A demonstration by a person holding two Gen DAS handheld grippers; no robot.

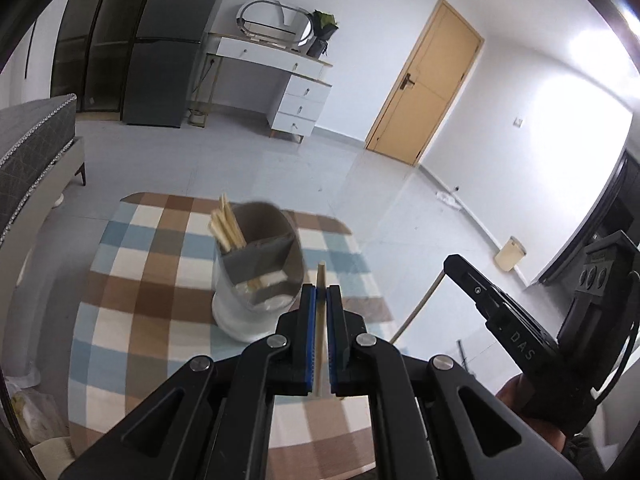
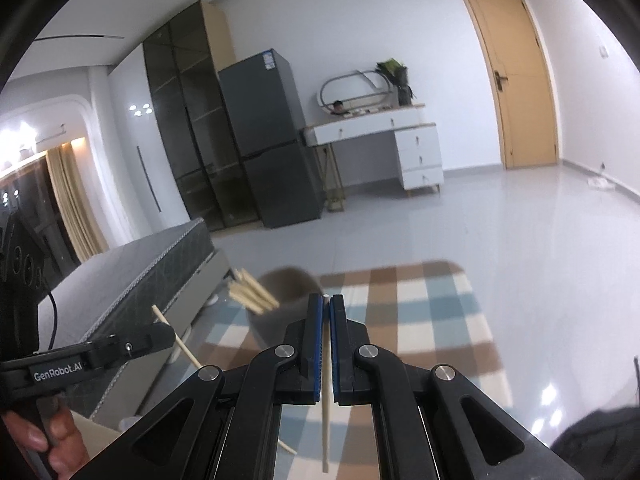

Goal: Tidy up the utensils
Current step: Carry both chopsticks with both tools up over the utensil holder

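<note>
My left gripper (image 1: 321, 289) is shut on a wooden chopstick (image 1: 320, 336) and holds it above the table, just right of a grey utensil holder (image 1: 262, 264) with a white base. Several chopsticks (image 1: 226, 226) stand in the holder's left compartment. My right gripper (image 2: 329, 301) is shut on another chopstick (image 2: 326, 400), just right of the same holder (image 2: 286, 292), whose chopsticks (image 2: 252, 290) show too. The right gripper also shows in the left wrist view (image 1: 454, 262), holding its chopstick (image 1: 420, 304). The left gripper also shows in the right wrist view (image 2: 168, 330), with its chopstick (image 2: 178, 338).
The holder stands on a checked brown, blue and white cloth (image 1: 160, 280) over a round table. A grey bed (image 2: 140, 276) lies to the left. A fridge (image 2: 264, 136), a white dresser (image 2: 400, 140) and a wooden door (image 2: 516, 76) stand at the far wall.
</note>
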